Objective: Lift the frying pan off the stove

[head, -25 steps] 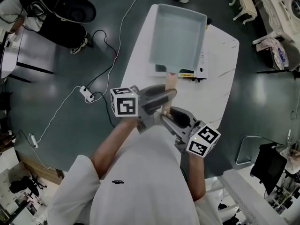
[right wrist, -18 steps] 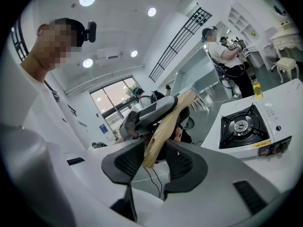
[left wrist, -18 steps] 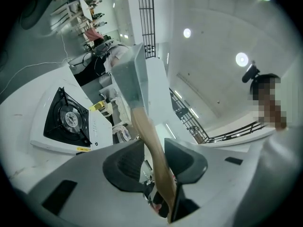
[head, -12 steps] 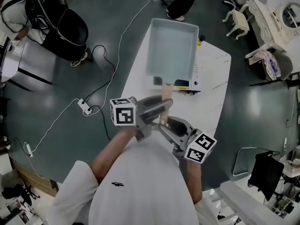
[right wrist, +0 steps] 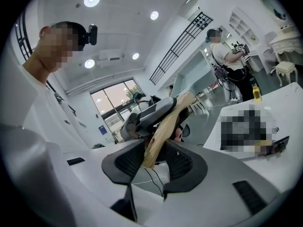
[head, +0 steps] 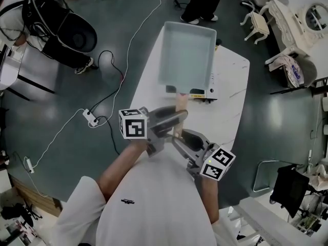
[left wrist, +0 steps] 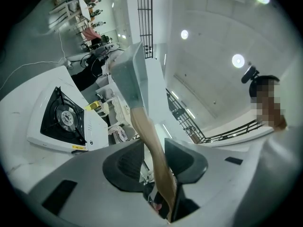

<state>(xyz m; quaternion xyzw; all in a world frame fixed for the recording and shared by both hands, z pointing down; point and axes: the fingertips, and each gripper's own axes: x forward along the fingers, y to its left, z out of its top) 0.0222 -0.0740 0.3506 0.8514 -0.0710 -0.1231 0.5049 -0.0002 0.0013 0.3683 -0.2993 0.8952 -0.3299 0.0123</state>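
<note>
White table (head: 233, 99) stretches below, seen from above. A grey rectangular frying pan (head: 187, 50) hangs in the air over it, lifted clear of the white portable gas stove (left wrist: 61, 119), which sits on the table underneath and shows its black burner in the left gripper view. The pan's wooden handle (head: 180, 102) points toward the person. The left hand-held gripper (head: 180, 117) pinches the handle from one side. The right hand-held gripper (head: 178, 137) pinches its end, just beside the left one.
</note>
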